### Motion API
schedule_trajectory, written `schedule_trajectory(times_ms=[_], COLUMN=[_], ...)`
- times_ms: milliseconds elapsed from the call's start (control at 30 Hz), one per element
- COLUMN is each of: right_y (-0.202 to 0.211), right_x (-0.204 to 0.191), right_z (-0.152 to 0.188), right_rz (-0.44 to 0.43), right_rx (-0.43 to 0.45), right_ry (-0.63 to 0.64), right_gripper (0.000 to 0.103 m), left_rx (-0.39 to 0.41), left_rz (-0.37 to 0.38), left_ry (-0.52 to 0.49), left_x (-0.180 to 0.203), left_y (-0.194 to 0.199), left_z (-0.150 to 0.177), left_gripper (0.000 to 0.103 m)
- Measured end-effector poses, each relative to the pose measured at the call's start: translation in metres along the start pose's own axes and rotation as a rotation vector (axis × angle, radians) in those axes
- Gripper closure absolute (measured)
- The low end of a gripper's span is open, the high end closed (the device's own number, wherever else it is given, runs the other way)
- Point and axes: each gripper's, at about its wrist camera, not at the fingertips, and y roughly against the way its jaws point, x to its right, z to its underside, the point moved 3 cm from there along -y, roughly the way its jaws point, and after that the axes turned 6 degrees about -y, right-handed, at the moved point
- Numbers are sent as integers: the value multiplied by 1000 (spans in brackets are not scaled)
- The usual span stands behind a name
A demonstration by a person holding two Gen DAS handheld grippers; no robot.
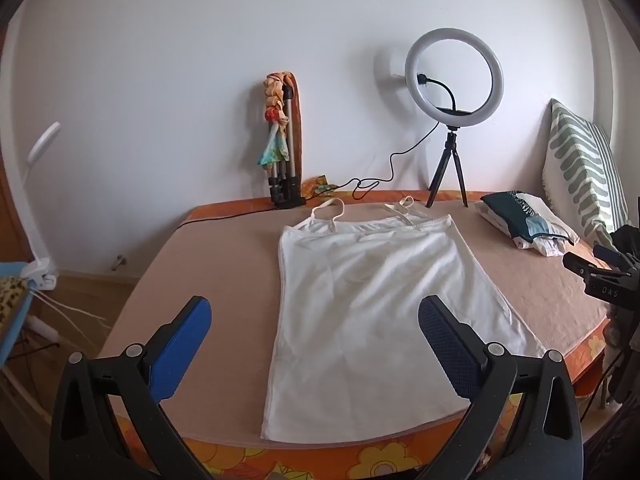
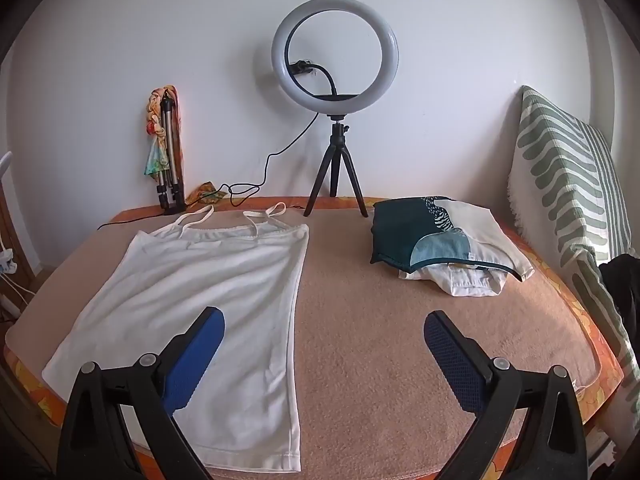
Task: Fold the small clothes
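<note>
White thin-strapped cotton camisole (image 1: pixel 368 300) lies flat & spread on the tan fleece blanket (image 1: pixel 224 256) covering the bed; centre of the left wrist view, straps toward the wall at top, hem at the near bed edge at bottom. In the right wrist view it fills the left half of frame.

Left gripper (image 1: pixel 314 330), bottom of its view: blue-padded fingers wide apart, holding nothing, raised over the cami's lower part. Right gripper (image 2: pixel 324 340), bottom of its view: fingers also spread, nothing held, left finger over the cami's right side, right finger over bare blanket.

Folded pile of teal/white patterned clothes (image 2: pixel 444 244) sits right of centre, well apart from the cami. White ring light on small black tripod (image 2: pixel 335 56) stands at upper centre by the wall. Green-striped white cushion (image 2: pixel 568 184) leans at right edge.
</note>
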Motion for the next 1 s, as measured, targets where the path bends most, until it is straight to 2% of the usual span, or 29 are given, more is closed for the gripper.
schedule_trajectory(times_ms=[1000], right_y=[1], right_x=[-3], right_z=[-3], right_rz=[6], right_rx=[7], right_ry=[15], right_gripper=[2], left_rx=[9], left_rz=[4], left_ry=[20], left_x=[-2], left_y=[5], left_z=[-6], left_gripper=[0])
